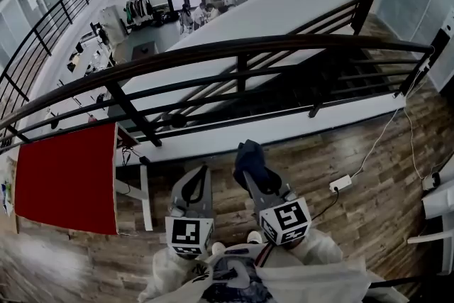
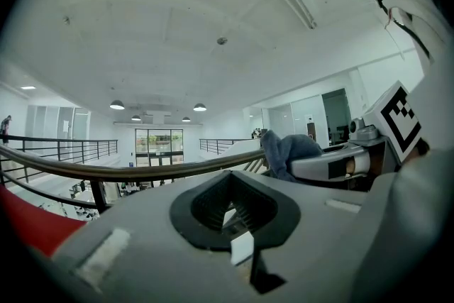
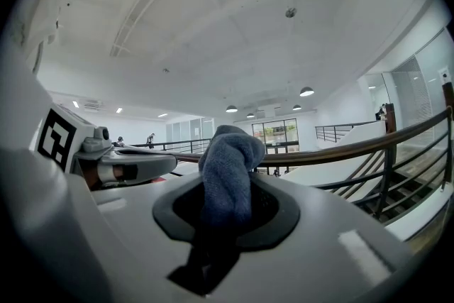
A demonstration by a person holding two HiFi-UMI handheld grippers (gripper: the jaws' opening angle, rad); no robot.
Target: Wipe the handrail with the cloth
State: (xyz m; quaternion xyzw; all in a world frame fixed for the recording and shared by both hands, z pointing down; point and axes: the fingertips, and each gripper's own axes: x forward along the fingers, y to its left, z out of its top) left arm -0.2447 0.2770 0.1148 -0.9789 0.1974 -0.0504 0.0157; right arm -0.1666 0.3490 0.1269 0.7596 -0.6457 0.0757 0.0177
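A dark, curved handrail (image 1: 241,46) runs across the head view above several lower rails, well ahead of both grippers. My right gripper (image 1: 248,168) is shut on a blue-grey cloth (image 1: 250,156), which bunches up out of its jaws (image 3: 227,167). The rail passes behind the cloth in the right gripper view (image 3: 369,142), apart from it. My left gripper (image 1: 204,168) is held beside the right one, shut and with nothing in it. In the left gripper view the handrail (image 2: 142,170) crosses ahead, and the cloth (image 2: 287,151) shows at the right.
A red panel (image 1: 67,177) on a white frame (image 1: 145,199) stands at the left, close to the railing. A white power strip (image 1: 340,183) with its cable lies on the wooden floor at the right. White furniture (image 1: 440,202) is at the far right. Stairs descend beyond the railing.
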